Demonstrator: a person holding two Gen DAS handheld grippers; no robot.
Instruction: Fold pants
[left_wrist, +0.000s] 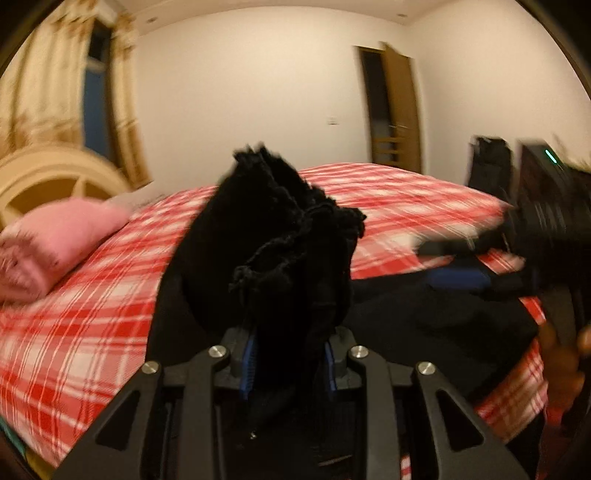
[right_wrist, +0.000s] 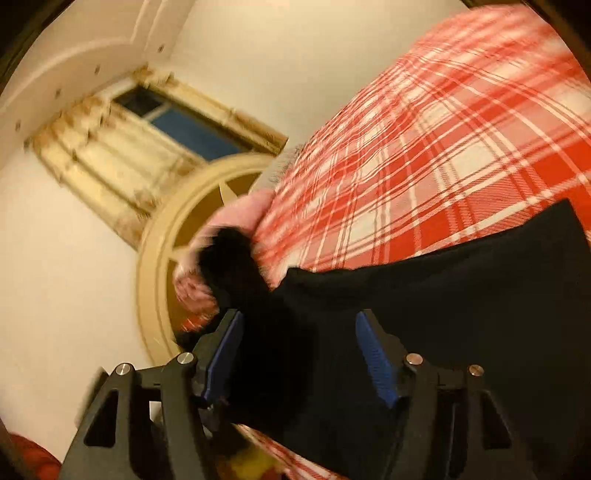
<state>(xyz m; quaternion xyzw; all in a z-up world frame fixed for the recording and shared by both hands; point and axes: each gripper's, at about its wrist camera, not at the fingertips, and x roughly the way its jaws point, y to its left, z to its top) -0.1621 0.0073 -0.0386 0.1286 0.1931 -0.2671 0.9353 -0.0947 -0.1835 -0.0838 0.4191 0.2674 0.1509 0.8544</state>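
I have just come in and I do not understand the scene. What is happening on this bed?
A person is folding black pants on a bed with a red plaid cover, holding a gripper in each hand. The left gripper is shut on a bunched part of the cloth. The right gripper has cloth between its fingers too, but the gap looks wide, so its grip is unclear. A pink pillow lies near the headboard.

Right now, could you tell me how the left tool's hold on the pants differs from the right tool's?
The left tool is shut on a thick upright bunch of the black pants; the right tool stands wider apart, with flatter cloth between its pads. Both have blue pads and work over the red plaid bed.
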